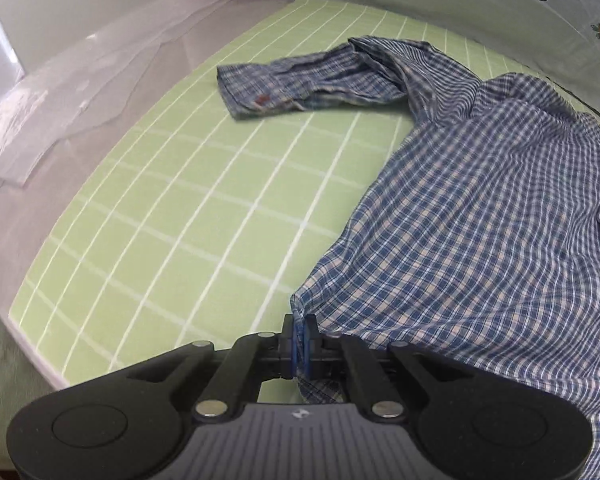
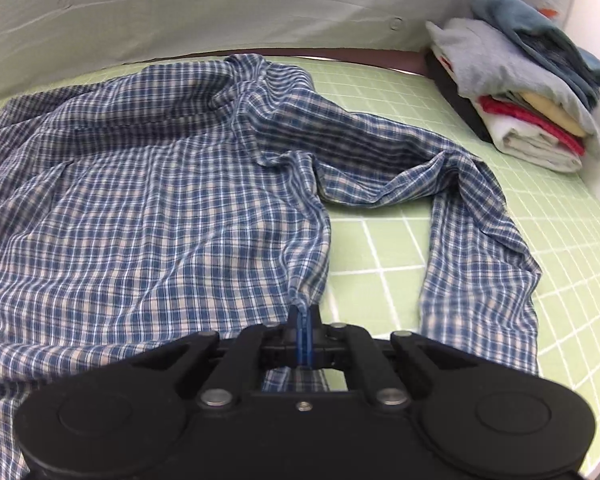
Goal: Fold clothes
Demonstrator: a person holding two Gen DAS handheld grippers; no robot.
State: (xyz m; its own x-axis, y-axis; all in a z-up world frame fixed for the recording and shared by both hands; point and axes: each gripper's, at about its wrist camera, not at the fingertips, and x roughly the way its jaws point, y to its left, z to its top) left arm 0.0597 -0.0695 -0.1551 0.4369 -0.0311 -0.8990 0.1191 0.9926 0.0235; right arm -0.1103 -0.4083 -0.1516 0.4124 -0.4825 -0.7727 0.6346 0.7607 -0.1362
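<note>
On the green gridded mat (image 1: 204, 208) covering the surface, your blue plaid shirt (image 1: 480, 216) lies spread with its body rumpled. Your left hand-held gripper (image 1: 301, 330) is pinching the shirt's near hem corner, fingers pressed together on the fabric. Your right hand-held gripper (image 2: 303, 320) is likewise clamped on the opposite near hem corner.

Note the sleeves: in the left wrist view one sleeve (image 1: 300, 80) stretches away across the mat, its cuff lying flat and well apart from the shirt body. In the right wrist view the other sleeve (image 2: 476, 232) bends outward and doubles back toward you, leaving a patch of bare mat between it and the body.

Note the surroundings: a stack of folded clothes (image 2: 528, 92) sits at the far right corner of the mat, near the sleeve bend. A white carrot-print cloth (image 2: 260, 4) hangs behind the far edge. Clear plastic sheeting (image 1: 60, 96) lies beside the mat's left edge.
</note>
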